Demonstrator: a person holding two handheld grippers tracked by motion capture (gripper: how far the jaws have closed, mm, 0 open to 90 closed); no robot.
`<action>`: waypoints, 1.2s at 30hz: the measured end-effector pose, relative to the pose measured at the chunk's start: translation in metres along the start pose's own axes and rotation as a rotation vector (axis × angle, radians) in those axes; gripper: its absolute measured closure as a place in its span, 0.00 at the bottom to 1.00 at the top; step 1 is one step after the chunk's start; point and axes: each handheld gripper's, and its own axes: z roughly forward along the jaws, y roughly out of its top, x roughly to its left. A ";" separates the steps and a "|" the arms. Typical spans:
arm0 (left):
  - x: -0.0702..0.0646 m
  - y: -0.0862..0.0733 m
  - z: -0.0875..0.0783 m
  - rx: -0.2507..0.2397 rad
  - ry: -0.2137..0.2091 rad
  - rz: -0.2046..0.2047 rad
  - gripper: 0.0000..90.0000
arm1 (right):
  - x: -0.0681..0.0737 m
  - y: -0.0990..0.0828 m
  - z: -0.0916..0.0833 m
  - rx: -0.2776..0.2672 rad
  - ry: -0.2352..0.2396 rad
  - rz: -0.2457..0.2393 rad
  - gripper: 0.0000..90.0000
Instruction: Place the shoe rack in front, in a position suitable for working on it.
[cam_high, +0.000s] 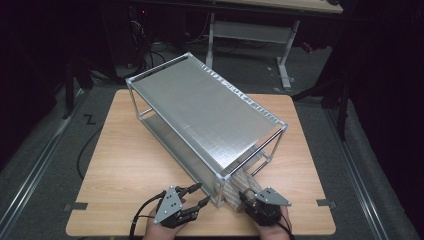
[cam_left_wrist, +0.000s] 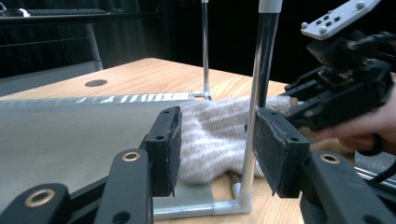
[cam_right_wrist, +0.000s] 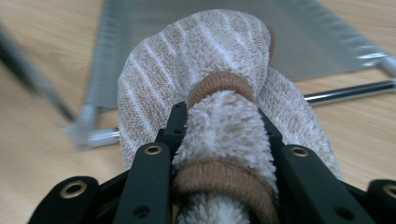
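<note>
dark room and grey carpet surround a light wooden counter (cam_high: 125, 165), and on it stands a long silver metal rack frame with a mesh top shelf (cam_high: 200, 110) set at a slant.

the right gripper (cam_high: 248, 199) has its jaws clamped on a rolled fluffy beige towel with white stripes and brown bands (cam_right_wrist: 219, 130). in the right gripper view the two black jaws press the roll from both sides, one brown band lying between them and a second band further along, beyond which the towel bulges into a wider striped fold. the far end of the towel lies at the near open end of the rack, low down by its bottom shelf, with a chrome rod just behind it to the right. in the high view the towel (cam_high: 240, 182) sits between the rack's near corner post and the right gripper, near the counter's front edge.

the left gripper (cam_high: 196, 195) has its jaws apart with nothing pressed between them. in the left gripper view its padded jaws frame the rack's near corner post (cam_left_wrist: 256, 107), and the towel (cam_left_wrist: 210, 135) lies behind that post on the lower mesh shelf, not touching the pads. the right gripper (cam_left_wrist: 299, 100) shows beyond it, gripped by a hand (cam_left_wrist: 369, 128). in the high view the left gripper sits just left of the corner post, close to the counter's front edge, with its cable trailing back off the counter.
</note>
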 end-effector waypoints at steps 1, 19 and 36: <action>0.001 0.000 0.001 0.000 -0.001 -0.003 0.58 | 0.008 -0.001 0.000 0.002 0.023 -0.006 0.75; 0.005 -0.002 -0.006 0.013 0.021 -0.023 0.58 | -0.013 -0.001 0.007 0.020 -0.065 -0.014 0.75; 0.011 -0.014 -0.034 0.088 0.077 -0.044 0.58 | -0.079 0.013 0.021 0.011 -0.259 0.056 0.74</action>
